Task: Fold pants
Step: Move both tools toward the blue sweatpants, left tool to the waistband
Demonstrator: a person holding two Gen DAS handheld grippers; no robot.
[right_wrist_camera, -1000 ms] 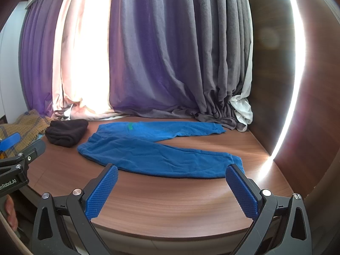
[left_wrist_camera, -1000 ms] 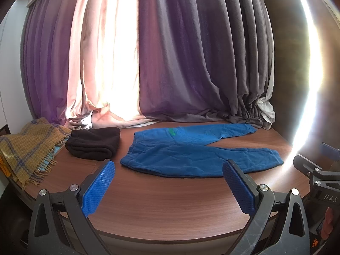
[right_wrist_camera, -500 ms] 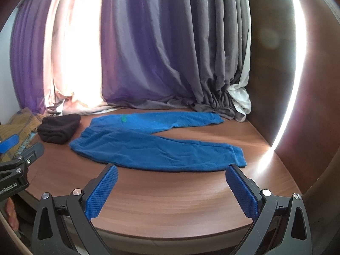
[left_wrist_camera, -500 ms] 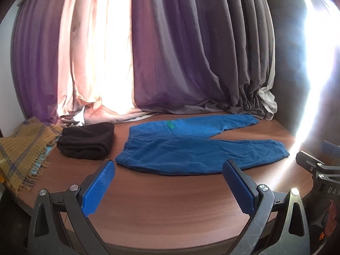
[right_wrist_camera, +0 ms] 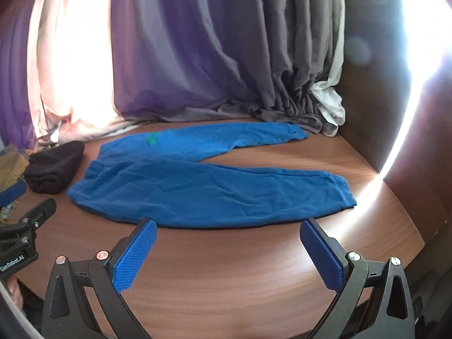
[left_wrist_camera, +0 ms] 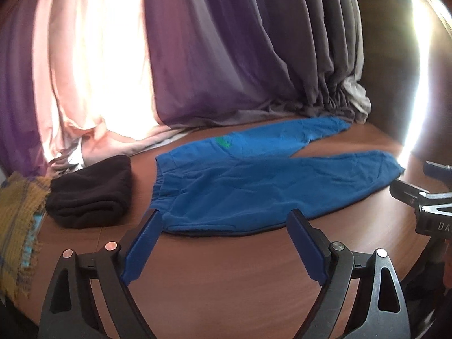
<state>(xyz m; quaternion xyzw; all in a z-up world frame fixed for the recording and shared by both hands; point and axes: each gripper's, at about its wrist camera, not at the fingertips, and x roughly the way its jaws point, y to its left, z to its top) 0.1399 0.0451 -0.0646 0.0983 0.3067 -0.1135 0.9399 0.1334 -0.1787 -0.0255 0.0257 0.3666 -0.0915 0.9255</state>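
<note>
In the left wrist view, the left claw (left_wrist_camera: pixel 223 243) had dropped closer to the pants (left_wrist_camera: pixel 254 186) than a second before, its jaws closing a little with nothing between them, so the first grasp looked near; one pair of pants lay flat and unfolded on the surface (left_wrist_camera: pixel 226 276), beside one dark folded garment (left_wrist_camera: pixel 90 192) and one yellow scarf (left_wrist_camera: pixel 19 226). In the right wrist view, the right claw (right_wrist_camera: pixel 228 248) had likewise come nearer, wide open and empty, just short of the near leg of the pants (right_wrist_camera: pixel 203 195).
</note>
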